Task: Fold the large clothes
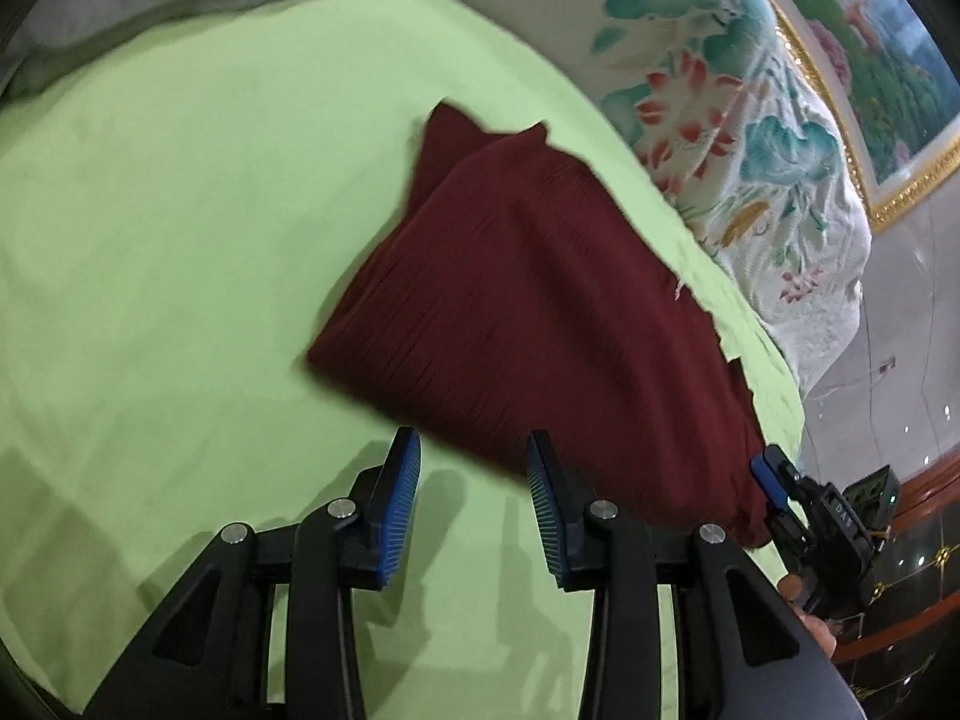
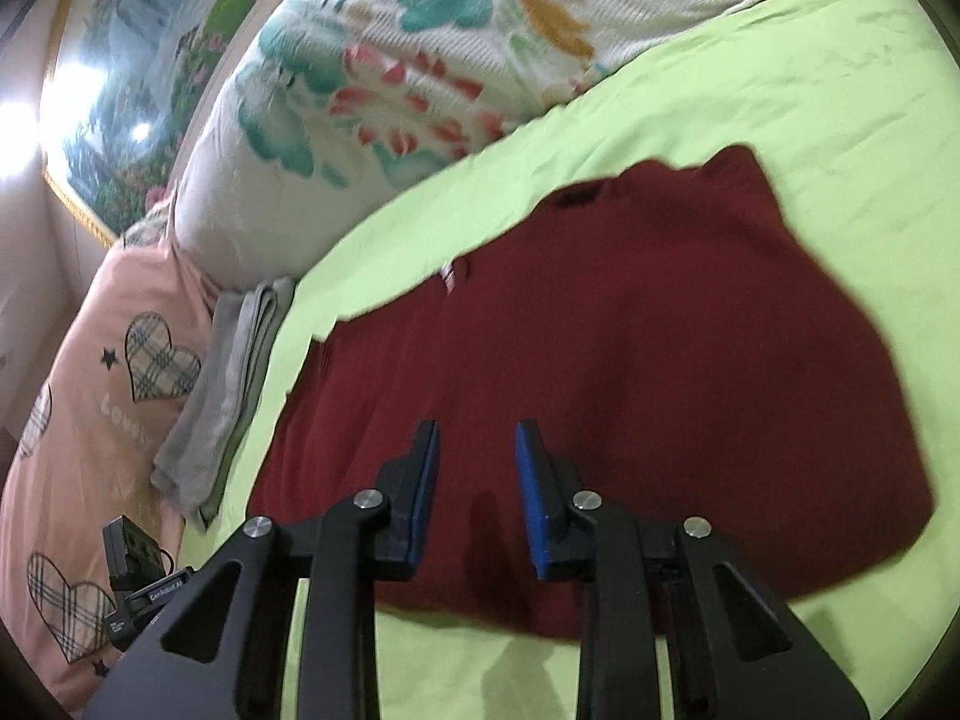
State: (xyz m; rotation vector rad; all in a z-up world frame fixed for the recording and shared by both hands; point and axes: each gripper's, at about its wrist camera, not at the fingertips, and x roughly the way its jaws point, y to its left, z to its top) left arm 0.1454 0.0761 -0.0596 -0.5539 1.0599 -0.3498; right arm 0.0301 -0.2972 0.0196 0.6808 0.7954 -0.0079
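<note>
Showing only rightward: pink heart pillow [image 2: 90,396]

"Love" (partly blurred) on pink pillow [image 2: 90,396]

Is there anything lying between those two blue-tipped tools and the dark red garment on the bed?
Nothing visible does. The left tool faces the maroon garment across bare green sheet; the right tool is already above the cloth, open and empty.

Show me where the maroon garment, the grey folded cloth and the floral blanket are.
maroon garment [image 2: 660,330], right wrist view, middle of its top layer
grey folded cloth [image 2: 234,372], right wrist view, its upper surface
floral blanket [image 1: 750,120], left wrist view, patterned face
</note>
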